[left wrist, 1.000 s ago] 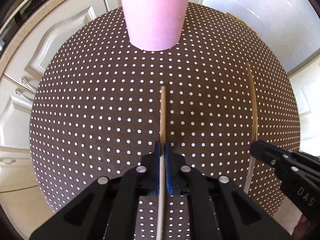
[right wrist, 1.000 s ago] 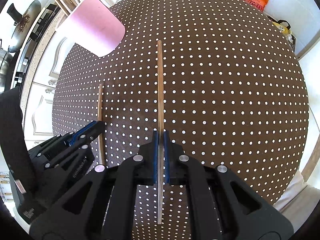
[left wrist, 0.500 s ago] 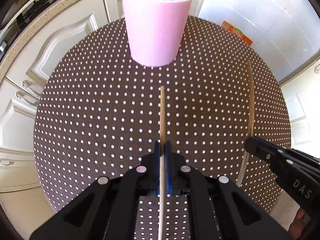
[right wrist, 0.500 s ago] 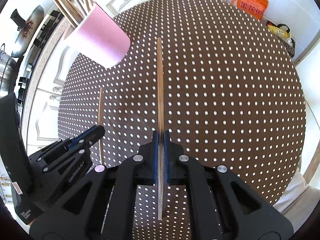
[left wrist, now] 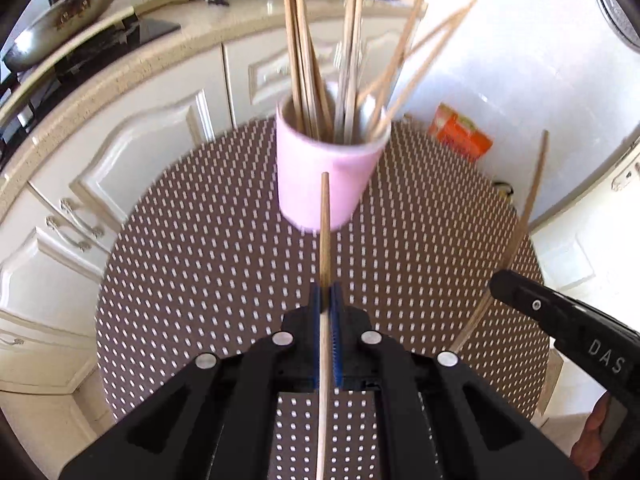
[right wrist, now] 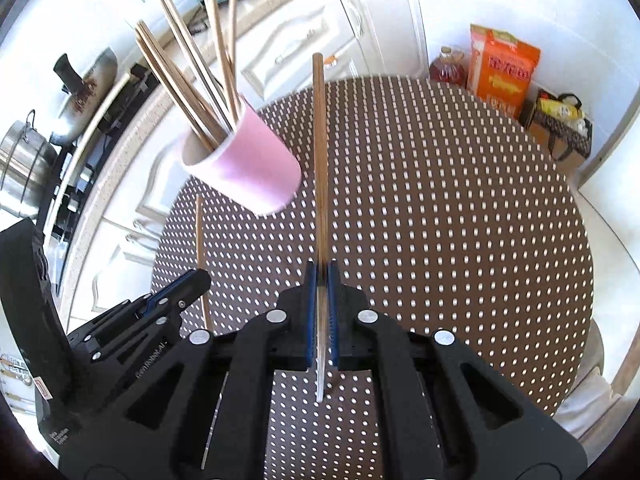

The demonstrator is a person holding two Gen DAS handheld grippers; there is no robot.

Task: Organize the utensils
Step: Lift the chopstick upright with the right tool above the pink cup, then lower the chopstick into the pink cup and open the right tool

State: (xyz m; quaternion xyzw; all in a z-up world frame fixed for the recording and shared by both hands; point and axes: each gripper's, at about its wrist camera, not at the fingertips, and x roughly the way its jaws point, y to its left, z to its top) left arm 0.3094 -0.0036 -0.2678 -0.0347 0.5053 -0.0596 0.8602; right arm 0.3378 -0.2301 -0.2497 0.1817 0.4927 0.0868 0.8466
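Two chopsticks, one clamped lengthwise in the left gripper (left wrist: 326, 300), one in the right gripper (right wrist: 322, 280), tips toward the pink cup (left wrist: 324, 184) at twelve o'clock, aligned for insertion.

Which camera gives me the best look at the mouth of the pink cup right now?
The left wrist view: the pink cup stands almost straight ahead, its open rim and the chopsticks inside facing the lens. In the right wrist view the pink cup sits off to the left, seen obliquely, so only part of its mouth shows.
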